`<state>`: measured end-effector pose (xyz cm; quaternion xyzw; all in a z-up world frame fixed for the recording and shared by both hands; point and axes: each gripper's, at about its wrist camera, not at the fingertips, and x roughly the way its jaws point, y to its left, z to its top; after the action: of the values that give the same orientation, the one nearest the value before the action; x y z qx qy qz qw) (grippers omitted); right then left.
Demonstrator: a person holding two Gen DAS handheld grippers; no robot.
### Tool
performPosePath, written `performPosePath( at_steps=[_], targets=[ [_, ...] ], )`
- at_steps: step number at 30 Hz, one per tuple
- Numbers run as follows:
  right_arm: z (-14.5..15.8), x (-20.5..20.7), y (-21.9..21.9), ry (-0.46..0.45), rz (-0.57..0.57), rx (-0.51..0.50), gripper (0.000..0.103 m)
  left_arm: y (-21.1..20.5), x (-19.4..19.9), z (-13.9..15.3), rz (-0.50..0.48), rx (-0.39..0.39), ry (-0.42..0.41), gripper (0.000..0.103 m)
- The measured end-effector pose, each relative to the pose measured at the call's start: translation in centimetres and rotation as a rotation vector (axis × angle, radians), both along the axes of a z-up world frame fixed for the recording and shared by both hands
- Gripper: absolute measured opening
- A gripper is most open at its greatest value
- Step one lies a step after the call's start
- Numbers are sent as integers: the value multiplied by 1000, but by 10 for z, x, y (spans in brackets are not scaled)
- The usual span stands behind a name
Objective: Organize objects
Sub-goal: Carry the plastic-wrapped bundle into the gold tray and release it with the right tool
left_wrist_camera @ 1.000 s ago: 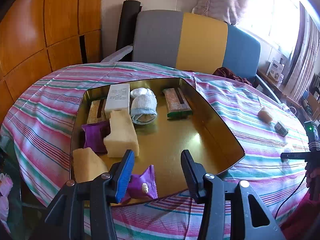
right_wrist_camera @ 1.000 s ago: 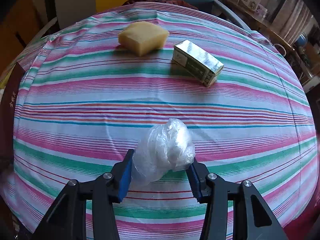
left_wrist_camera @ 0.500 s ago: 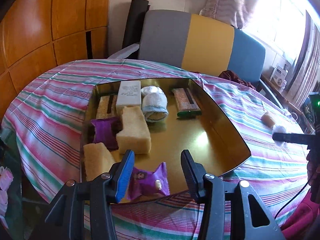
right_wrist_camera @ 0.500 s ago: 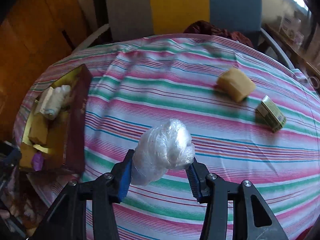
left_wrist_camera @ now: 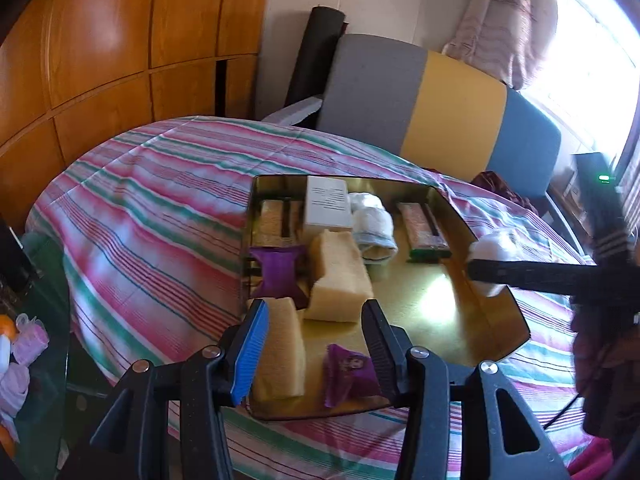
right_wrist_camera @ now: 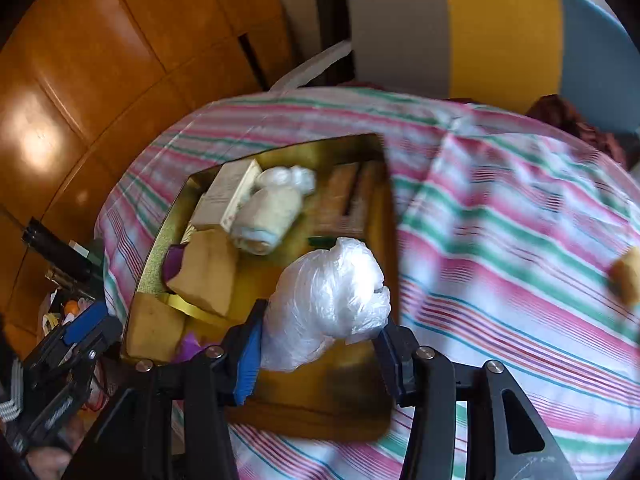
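A gold tin tray (left_wrist_camera: 434,304) lies on the striped tablecloth. It holds a white box (left_wrist_camera: 326,202), a rolled white cloth (left_wrist_camera: 374,226), two yellow sponges (left_wrist_camera: 340,280), two purple packets (left_wrist_camera: 276,272) and wrapped bars (left_wrist_camera: 424,228). My left gripper (left_wrist_camera: 315,312) hovers open over the tray's near edge with nothing between its fingers. My right gripper (right_wrist_camera: 322,320) is shut on a crumpled white plastic bag (right_wrist_camera: 326,300), held above the tray (right_wrist_camera: 320,392). In the left wrist view that bag (left_wrist_camera: 494,242) shows at the tray's right rim.
Another yellow sponge (right_wrist_camera: 626,276) lies on the tablecloth (right_wrist_camera: 500,240) at far right. A chair with a grey, yellow and blue back (left_wrist_camera: 440,108) stands behind the table. Wood panelling (left_wrist_camera: 100,60) is at left, and a cluttered low surface (left_wrist_camera: 20,344) beside the table.
My right gripper has swung left with the bag, from over bare tablecloth to above the gold tray. It now enters the left wrist view. My left gripper has shifted a little along the tray.
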<state>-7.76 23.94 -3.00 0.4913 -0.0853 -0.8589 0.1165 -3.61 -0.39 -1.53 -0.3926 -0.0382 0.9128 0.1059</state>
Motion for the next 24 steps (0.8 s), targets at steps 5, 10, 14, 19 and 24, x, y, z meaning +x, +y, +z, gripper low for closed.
performPosePath(
  at_steps=[5, 10, 14, 19, 24],
  targets=[
    [-31, -33, -41, -77, 56, 2, 52, -5, -4, -9, 12, 4, -28, 49],
    [-57, -56, -67, -104, 81, 21, 61, -8, -7, -17, 19, 5, -53, 49],
    [-57, -57, -67, -97, 85, -29, 71, -8, -9, -20, 21, 5, -61, 49],
    [-52, -48, -63, -81, 72, -52, 77, -7, -8, -20, 22, -1, -57, 49],
    [-42, -35, -52, -57, 47, -51, 81, -2, -4, -14, 10, -11, -37, 49]
  ],
)
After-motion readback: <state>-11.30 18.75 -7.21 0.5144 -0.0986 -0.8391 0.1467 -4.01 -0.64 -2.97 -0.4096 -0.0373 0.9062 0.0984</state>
